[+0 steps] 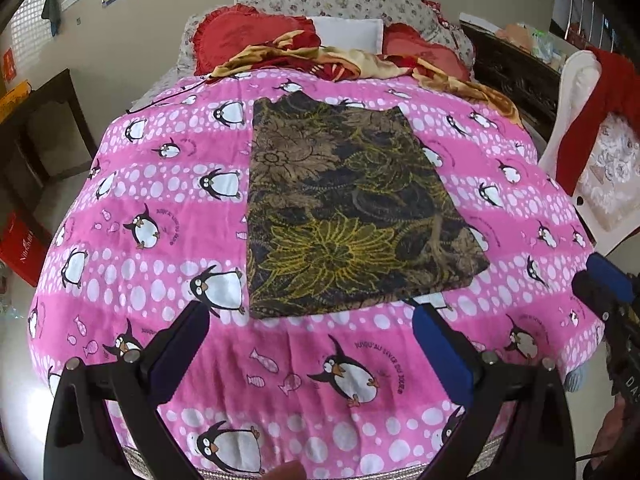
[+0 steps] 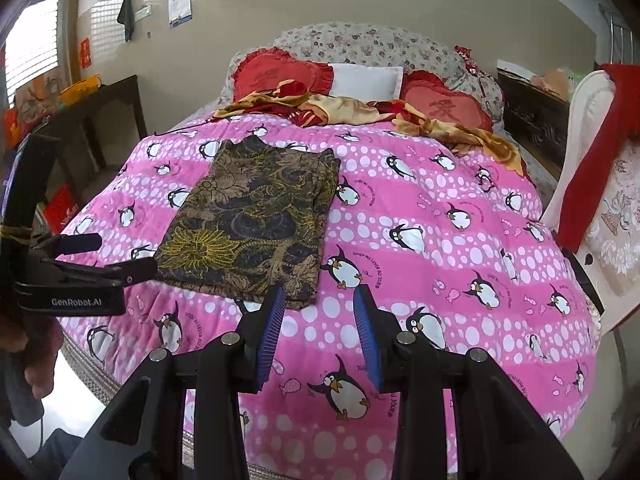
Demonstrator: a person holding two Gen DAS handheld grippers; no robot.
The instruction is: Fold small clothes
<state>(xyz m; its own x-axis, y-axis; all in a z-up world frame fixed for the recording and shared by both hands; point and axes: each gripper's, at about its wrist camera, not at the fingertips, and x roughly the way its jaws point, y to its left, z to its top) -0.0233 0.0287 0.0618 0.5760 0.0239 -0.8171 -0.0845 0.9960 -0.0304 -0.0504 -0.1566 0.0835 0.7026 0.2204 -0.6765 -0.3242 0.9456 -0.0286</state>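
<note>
A dark garment with a brown and yellow floral print point(image 1: 344, 208) lies folded lengthwise into a long flat panel on the pink penguin quilt point(image 1: 160, 184); it also shows in the right wrist view point(image 2: 256, 216). My left gripper point(image 1: 310, 312) is open and empty, hovering just short of the garment's near edge. My right gripper point(image 2: 320, 294) is open and empty, near the garment's near right corner. The right gripper shows at the right edge of the left wrist view point(image 1: 600, 280), and the left gripper shows at the left of the right wrist view point(image 2: 108, 256).
The bed holds red heart-shaped cushions point(image 2: 276, 72), a white pillow point(image 2: 366, 80) and a crumpled gold and red blanket point(image 2: 348, 110) at its far end. A white chair with red cloth point(image 2: 596, 152) stands at the right. A dark table point(image 2: 100, 120) stands at the left.
</note>
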